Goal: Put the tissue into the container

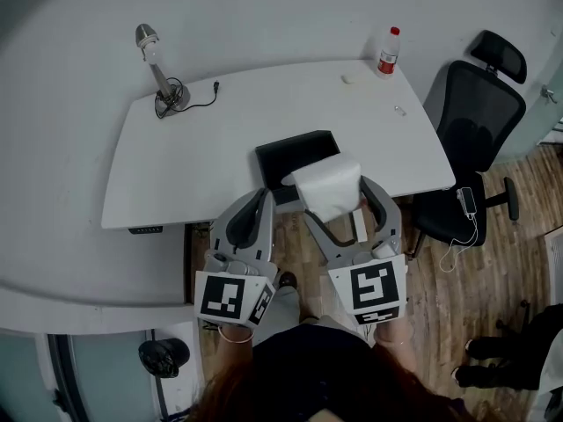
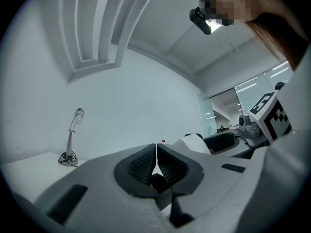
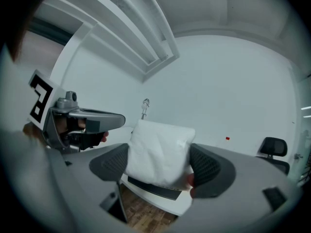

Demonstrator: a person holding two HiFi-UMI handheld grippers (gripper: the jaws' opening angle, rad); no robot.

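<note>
Pinching the tissue [image 1: 327,187] by its two sides, your right gripper [image 1: 334,199] holds the white pack raised over the desk's [image 1: 176,174] near edge, overlapping the right part of the black container [image 1: 286,161], which I judge sets it up for a drop straight in. What shows of the container, at the middle of that near edge, looks bare inside, though the tissue hides its near right corner. Your left gripper [image 1: 264,202] hangs just beside it, jaws pressed together on nothing, likely idle because one gripper is enough.
</note>
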